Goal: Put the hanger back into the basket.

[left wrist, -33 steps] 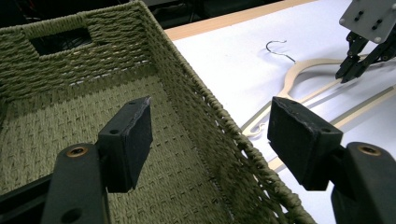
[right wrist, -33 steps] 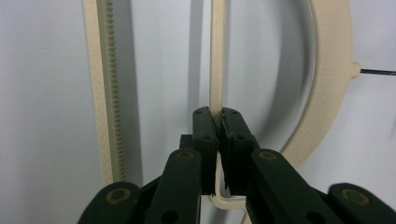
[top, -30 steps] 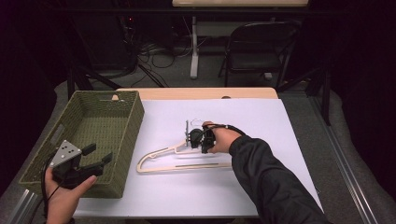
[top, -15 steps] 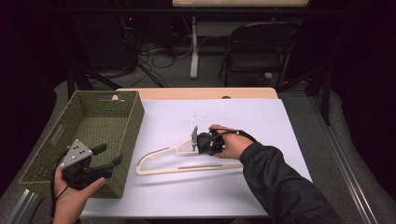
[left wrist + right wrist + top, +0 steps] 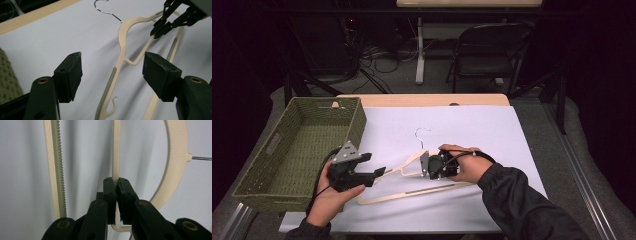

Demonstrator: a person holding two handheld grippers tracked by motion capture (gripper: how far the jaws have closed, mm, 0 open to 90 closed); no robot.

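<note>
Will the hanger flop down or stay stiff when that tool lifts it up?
The hanger probably stays stiff: its cream bars look like thin hard plastic. It likely feels light, being mostly open frame. Since the right tool pinches just one thin inner bar, it may swing or tilt when lifted.

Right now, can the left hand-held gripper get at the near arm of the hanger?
Probably yes: the left hand-held gripper is open with the hanger arm lying between its jaws; the right hand-held gripper grips farther along.

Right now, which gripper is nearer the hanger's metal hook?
Right. The right gripper is clamped on the hanger just below the hook; the left gripper hovers open near the hanger's far shoulder end.
</note>
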